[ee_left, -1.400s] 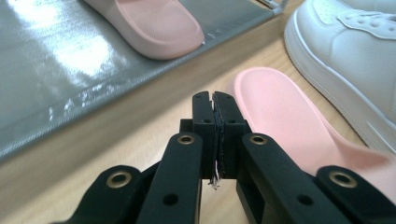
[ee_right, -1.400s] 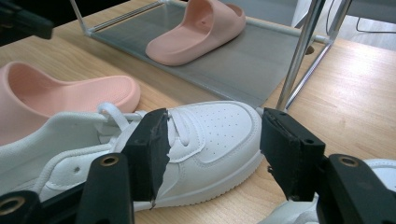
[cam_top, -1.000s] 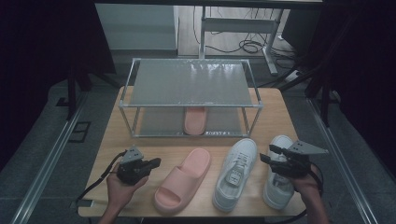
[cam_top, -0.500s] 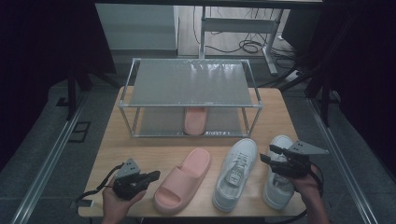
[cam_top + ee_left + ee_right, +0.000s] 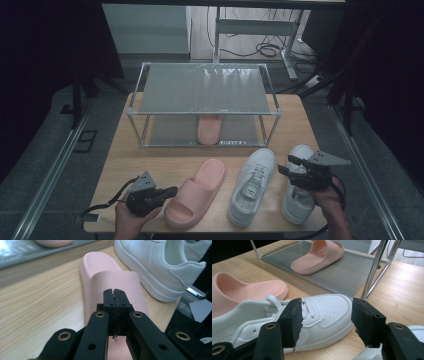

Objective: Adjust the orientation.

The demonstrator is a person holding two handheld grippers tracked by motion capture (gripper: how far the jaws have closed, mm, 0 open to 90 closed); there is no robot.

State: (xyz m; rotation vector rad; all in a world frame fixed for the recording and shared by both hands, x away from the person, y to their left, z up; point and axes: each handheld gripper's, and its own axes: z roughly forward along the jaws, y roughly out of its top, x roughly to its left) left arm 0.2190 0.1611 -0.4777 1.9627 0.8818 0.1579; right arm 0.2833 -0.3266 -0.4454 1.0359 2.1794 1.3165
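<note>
1. Left gripper view: left gripper point(image 5: 114, 293) pressed shut, empty, aimed at pink slide point(image 5: 110, 285) at centre frame.
2. Right gripper view: right gripper point(image 5: 325, 315) gaping wide, empty, framing white sneaker point(image 5: 322, 311).
3. High view: two-tier rack point(image 5: 205, 90), second pink slide point(image 5: 209, 129) on lower shelf.

place: lab | signs: black curtains point(image 5: 45, 60); floor cables point(image 5: 260, 49); wooden table point(image 5: 125, 165)

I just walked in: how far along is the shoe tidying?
One pink slipper already sits on the rack's lower shelf. Nothing is held: the left gripper, fingers shut, points at the second pink slipper; the right gripper is open. Both white sneakers remain on the table.
</note>
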